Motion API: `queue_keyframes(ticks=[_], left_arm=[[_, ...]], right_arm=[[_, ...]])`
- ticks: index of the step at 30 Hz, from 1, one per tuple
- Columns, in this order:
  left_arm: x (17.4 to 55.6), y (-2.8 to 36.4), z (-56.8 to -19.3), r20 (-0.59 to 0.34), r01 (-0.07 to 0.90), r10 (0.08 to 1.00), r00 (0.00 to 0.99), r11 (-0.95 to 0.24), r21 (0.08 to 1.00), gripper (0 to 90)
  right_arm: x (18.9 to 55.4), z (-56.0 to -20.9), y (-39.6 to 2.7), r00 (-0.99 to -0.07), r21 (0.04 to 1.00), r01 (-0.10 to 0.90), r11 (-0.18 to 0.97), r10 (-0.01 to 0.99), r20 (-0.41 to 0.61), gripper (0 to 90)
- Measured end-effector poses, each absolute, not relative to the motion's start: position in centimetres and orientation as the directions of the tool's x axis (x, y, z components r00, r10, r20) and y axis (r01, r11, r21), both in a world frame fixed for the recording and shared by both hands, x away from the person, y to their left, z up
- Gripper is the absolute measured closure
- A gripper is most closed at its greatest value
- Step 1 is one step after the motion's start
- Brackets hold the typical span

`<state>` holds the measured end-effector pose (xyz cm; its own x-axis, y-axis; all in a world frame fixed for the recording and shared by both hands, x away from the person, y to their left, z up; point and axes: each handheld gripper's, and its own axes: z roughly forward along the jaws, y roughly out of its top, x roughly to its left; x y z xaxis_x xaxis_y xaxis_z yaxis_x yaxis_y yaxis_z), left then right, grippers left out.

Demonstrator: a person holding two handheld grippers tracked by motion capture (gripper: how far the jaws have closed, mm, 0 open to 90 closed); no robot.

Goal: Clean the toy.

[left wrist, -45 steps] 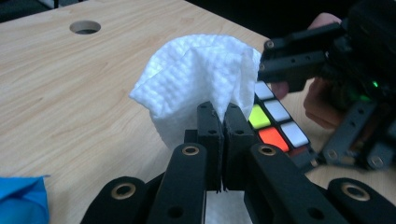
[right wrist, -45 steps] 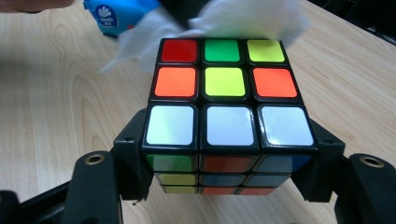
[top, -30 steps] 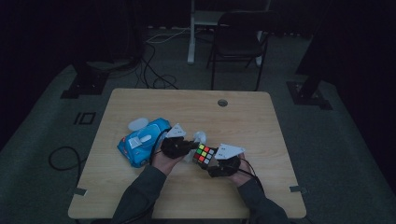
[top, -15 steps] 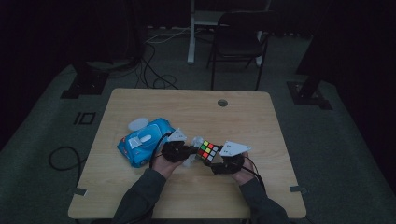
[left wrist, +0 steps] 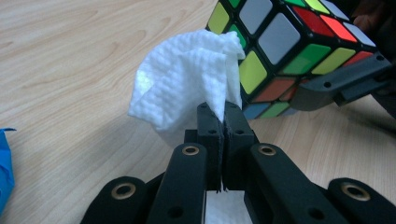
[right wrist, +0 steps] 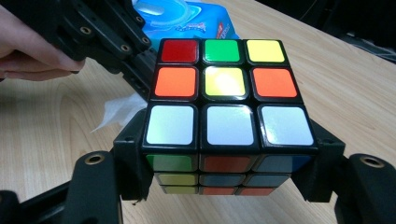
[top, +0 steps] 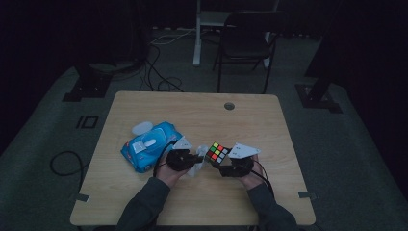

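Rubik's cube (right wrist: 224,116) sits clamped between the 2 black jaws of our right gripper (right wrist: 224,179), pads pressing on its 2 opposite side faces; it is held off the wooden table (top: 202,113), near the front middle. Top face, seen from the right gripper view: red, green, yellow in the far row; orange, yellow, orange in the middle; 3 white tiles nearest.

Our left gripper (left wrist: 223,128) has its jaws pressed together, pinching a crumpled white wipe (left wrist: 187,86) at the tips. The wipe touches a side face of the cube, covering part of a yellow-green tile.

In the high view the 2 grippers face each other with the cube (top: 217,154) between them. A blue wet-wipe pack (top: 149,151) lies just beside our left hand (top: 168,173).
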<state>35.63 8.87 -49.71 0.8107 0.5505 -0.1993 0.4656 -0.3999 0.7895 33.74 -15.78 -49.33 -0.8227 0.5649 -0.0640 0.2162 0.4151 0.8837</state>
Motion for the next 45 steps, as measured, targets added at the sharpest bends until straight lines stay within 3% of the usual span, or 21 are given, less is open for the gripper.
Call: queue_keyframes(ticks=[22, 45], left_arm=[[34.8, 7.0, -50.1, -0.174, 0.434, 0.500, 0.848, -0.468, 0.770, 88.6], [34.0, 7.1, -47.5, -0.110, 0.366, 0.503, 0.857, -0.446, 0.817, 88.7]], right_arm=[[34.1, -49.4, -16.0, -0.769, 0.883, 0.248, 0.398, 0.636, -0.070, 34.7], [34.3, -50.0, -15.7, -0.781, 0.860, 0.275, 0.429, 0.621, -0.060, 34.7]])
